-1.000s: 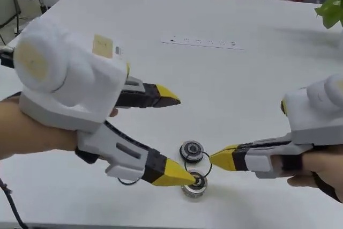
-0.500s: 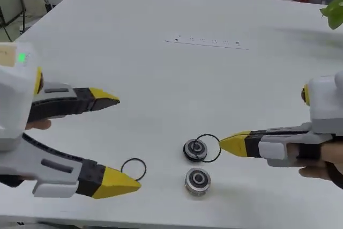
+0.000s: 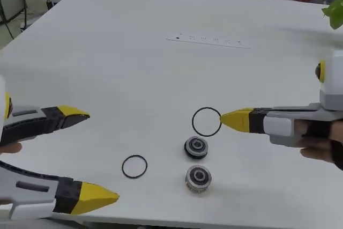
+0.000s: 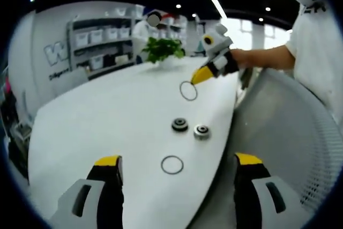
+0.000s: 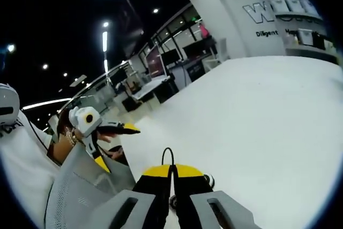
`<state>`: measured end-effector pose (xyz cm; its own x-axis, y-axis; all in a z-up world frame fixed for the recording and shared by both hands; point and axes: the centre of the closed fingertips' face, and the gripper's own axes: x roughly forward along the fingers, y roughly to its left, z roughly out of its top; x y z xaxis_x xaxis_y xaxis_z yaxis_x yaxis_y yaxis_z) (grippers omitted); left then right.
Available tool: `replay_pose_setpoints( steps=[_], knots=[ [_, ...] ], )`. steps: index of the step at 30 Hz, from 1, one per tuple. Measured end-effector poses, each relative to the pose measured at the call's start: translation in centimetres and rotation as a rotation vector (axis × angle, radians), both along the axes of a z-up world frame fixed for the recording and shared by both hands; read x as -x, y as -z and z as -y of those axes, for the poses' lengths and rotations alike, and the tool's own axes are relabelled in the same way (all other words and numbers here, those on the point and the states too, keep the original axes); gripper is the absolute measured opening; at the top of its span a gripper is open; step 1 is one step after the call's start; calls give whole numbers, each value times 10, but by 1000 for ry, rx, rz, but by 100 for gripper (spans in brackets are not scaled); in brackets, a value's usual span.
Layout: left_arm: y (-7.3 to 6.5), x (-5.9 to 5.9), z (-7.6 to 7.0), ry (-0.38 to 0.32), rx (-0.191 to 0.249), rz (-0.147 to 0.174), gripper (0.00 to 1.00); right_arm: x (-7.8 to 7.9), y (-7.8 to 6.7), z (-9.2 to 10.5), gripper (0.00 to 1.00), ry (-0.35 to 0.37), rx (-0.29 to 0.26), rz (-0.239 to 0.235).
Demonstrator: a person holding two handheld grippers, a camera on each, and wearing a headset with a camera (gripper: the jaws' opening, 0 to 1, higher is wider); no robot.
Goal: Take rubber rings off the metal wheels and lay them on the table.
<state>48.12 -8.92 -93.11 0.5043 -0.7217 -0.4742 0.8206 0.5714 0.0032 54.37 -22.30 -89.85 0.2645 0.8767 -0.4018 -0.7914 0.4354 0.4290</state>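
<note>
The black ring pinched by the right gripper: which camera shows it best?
The head view: the held ring shows as a full circle at the right gripper's tip. The left gripper view shows it whole but small. The right gripper view shows it edge-on, a thin arc above the shut jaws.

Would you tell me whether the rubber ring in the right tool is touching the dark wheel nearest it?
Apart. The left gripper view shows bare table between the held ring and the dark wheel.
</note>
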Motion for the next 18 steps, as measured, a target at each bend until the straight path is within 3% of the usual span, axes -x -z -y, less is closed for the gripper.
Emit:
replay_pose_setpoints(
  steps=[9,13,18],
  knots=[
    [11,7,7,6,-5,-31,86,2,-19,-43,0,-92,-28,20],
    [11,6,3,-6,-8,-22,86,-1,-13,-61,0,-126,2,15],
    [13,6,1,-16,0,-33,87,-2,9,-77,0,-171,43,-20]
  ],
)
